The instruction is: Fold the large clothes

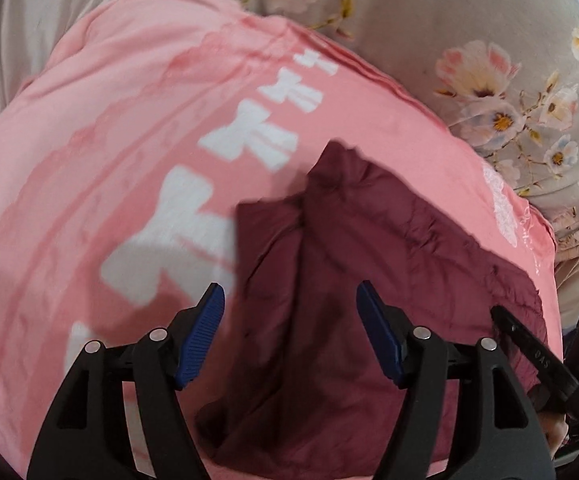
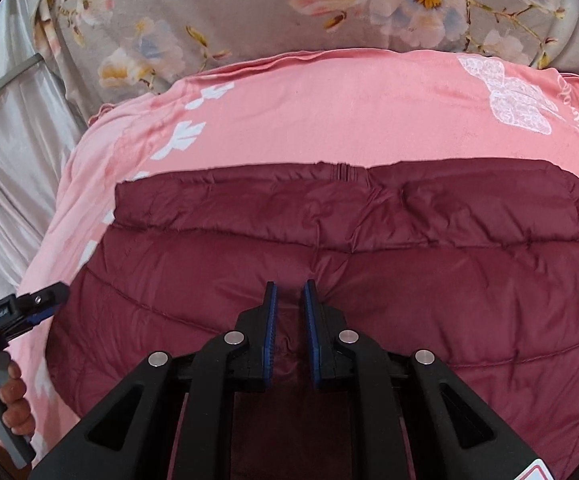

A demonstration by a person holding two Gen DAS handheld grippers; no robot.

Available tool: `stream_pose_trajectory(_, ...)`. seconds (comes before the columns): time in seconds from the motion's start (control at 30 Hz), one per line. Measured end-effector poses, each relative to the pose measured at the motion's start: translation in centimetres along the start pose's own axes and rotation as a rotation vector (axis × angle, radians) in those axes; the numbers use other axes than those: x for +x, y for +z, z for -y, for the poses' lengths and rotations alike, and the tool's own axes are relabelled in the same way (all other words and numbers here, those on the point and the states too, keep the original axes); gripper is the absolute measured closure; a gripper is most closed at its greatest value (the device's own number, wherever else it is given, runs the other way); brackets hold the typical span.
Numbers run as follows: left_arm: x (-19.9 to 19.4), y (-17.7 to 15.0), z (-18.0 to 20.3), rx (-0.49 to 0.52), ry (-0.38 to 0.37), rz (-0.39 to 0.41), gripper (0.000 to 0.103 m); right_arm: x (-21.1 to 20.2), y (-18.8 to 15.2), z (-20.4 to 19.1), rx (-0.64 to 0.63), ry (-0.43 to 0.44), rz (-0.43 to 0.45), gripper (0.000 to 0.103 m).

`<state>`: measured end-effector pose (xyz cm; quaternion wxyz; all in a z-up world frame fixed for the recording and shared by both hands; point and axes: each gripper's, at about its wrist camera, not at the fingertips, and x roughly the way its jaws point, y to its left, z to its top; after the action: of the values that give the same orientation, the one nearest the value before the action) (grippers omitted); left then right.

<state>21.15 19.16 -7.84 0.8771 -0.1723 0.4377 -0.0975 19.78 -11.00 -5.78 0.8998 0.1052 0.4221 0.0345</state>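
Right tongs (image 2: 290,304) nearest, nearly closed, a pinch of the maroon jacket (image 2: 329,280) bunched between the blue pads (image 2: 270,320); judged a grip on the jacket's near edge, though contact itself sits low and partly hidden. Left tongs (image 1: 290,308) spread wide over the jacket's left side, nothing between the pads, no cloth touched. Same left tongs visible at the jacket's left edge in the right view, a hand (image 2: 9,400) round the grey handle.

Jacket flat on the pink sheet (image 2: 329,120), hem band away from the camera, one folded flap (image 1: 273,240) lying across the jacket's left part. Floral bedspread (image 2: 249,8) beyond the jacket's far edge.

Risks, as judged:
- Slick puffy fabric, thin pinch: likely slip from the right tongs under any pull.
- One-sided hold: dragging now would skew the jacket and open the flap.
- Left tongs closing low could catch the pink sheet together with the jacket.
- Trapped air in the padding: fold likely to spring back if not pressed.
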Motion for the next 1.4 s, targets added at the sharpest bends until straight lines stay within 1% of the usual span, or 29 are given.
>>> stream_pose_trajectory(0.07, 0.5, -1.2, -0.8, -0.013, -0.016, -0.026, 0.036, 0.4, -0.5, 0.0, 0.003, -0.005, 0.002, 0.091)
stream_pose_trajectory(0.1, 0.6, -1.6, -1.1, -0.024, -0.03, -0.036, 0.033, 0.6, -0.6, 0.2, 0.005, -0.005, 0.004, 0.092)
stream_pose_trajectory(0.17, 1.2, -2.4, -1.8, -0.06, -0.068, -0.052, 0.029, 0.9, -0.9, 0.5, 0.012, -0.004, 0.012, 0.095)
stream_pose_trajectory(0.23, 1.1, -2.9, -2.3, -0.078, -0.086, -0.043, 0.028, 1.0, -1.3, 0.6, 0.016, 0.0, 0.023, 0.096)
stream_pose_trajectory(0.4, 1.4, -3.3, -1.3, -0.045, -0.07, -0.021, 0.017, 1.2, -1.8, 0.3, -0.016, -0.027, 0.05, 0.096)
stream_pose_trajectory(0.5, 1.7, -3.6, -0.4, -0.022, -0.049, -0.003, 0.018, 1.2, -1.8, 0.3, -0.007, -0.017, 0.05, 0.096)
stream_pose_trajectory(0.53, 1.7, -3.6, 0.0, -0.014, -0.053, -0.001, 0.021, 1.3, -1.8, 0.3, -0.004, -0.014, 0.051, 0.097)
stream_pose_trajectory(0.6, 1.8, -3.6, 0.8, -0.004, -0.095, -0.019, 0.047, 1.2, -1.8, 0.4, -0.001, -0.009, 0.051, 0.097)
stream_pose_trajectory(0.63, 1.8, -3.5, 1.0, -0.011, -0.106, -0.026, 0.051, 1.3, -1.8, 0.5, 0.002, -0.004, 0.051, 0.097)
stream_pose_trajectory(0.7, 1.1, -3.3, 1.7, -0.003, -0.116, -0.016, 0.073, 1.1, -1.7, 0.9, 0.013, 0.014, 0.054, 0.097)
stream_pose_trajectory(0.77, 0.0, -2.9, 2.4, 0.005, -0.132, 0.004, 0.085, 0.2, -1.7, 1.1, 0.029, 0.019, 0.055, 0.096)
stream_pose_trajectory(0.8, -0.5, -2.7, 2.7, 0.005, -0.147, 0.007, 0.09, -0.8, -1.9, 1.3, 0.045, 0.029, 0.065, 0.095)
stream_pose_trajectory(0.83, -1.1, -2.4, 3.2, 0.011, -0.158, 0.015, 0.09, -2.0, -2.2, 1.5, 0.065, 0.054, 0.072, 0.092)
stream_pose_trajectory(0.9, -2.5, -2.2, 4.2, 0.035, -0.167, 0.042, 0.092, -3.9, -2.9, 2.0, 0.09, 0.1, 0.068, 0.091)
stream_pose_trajectory(1.0, -4.6, -1.8, 5.9, 0.074, -0.185, 0.081, 0.092, -6.8, -4.9, 2.7, 0.113, 0.121, 0.047, 0.091)
stream_pose_trajectory(1.13, -7.1, -1.8, 8.5, 0.121, -0.201, 0.125, 0.093, -9.2, -8.3, 3.2, 0.135, 0.14, 0.015, 0.091)
stream_pose_trajectory(1.23, -8.7, -1.9, 10.6, 0.158, -0.218, 0.152, 0.093, -9.1, -10.2, 3.8, 0.173, 0.177, -0.026, 0.091)
stream_pose_trajectory(1.3, -9.6, -2.1, 12.1, 0.186, -0.235, 0.163, 0.093, -8.2, -10.8, 4.2, 0.185, 0.181, -0.039, 0.092)
stream_pose_trajectory(1.4, -10.5, -2.5, 14.6, 0.235, -0.239, 0.176, 0.093, -7.2, -11.6, 5.0, 0.226, 0.214, -0.033, 0.098)
